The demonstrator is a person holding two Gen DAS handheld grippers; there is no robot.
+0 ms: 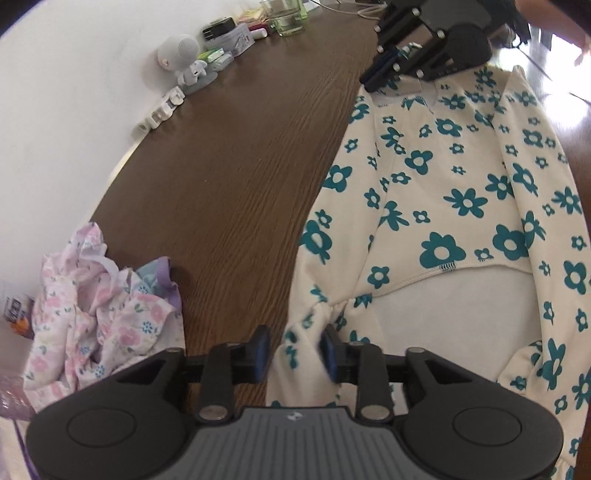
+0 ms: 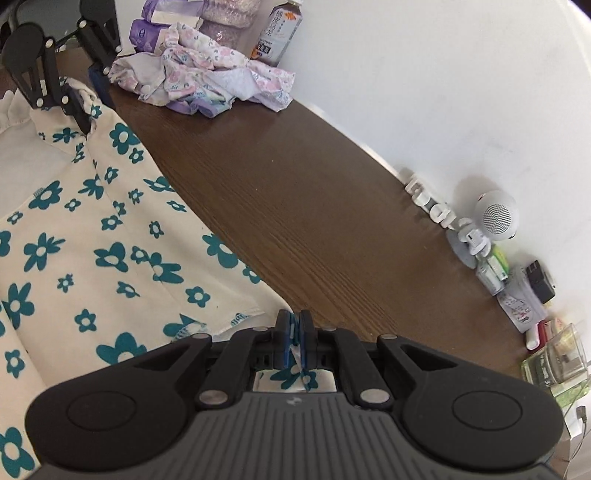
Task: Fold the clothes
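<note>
- My left gripper [image 1: 294, 354] has its fingers apart, with a bunched cuff of the flower shirt [image 1: 454, 192] sitting between them. One finger pad touches the cloth, but I am not sure the other one does, so I cannot say it is a real hold.
- My right gripper [image 2: 294, 334] has its fingers pressed together on a thin edge of the shirt near the neck.
- The shirt lies mostly flat on the brown table [image 1: 229, 177], with one sleeve already laid across the chest.
- If I lift my left side now, I think the cuff could slip out, because those fingers look too loose around it.
- If I pull my right side hard, the thin bit of cloth could slide free. Only a little of it is pinched.
- If one hand moves faster than the other, the shirt could twist and the fold would come out crooked.
- The laid-over sleeve could flop open if I drag the shirt along the table.
- The pile of pink clothes [image 1: 99, 314] sits near my left gripper. A wide swing could bump it or catch on it.
- The small things along the wall, like the little white speaker [image 1: 183, 55] and the glass [image 1: 286, 18], are well apart from the shirt, so they look safe unless I fling cloth that way.
</note>
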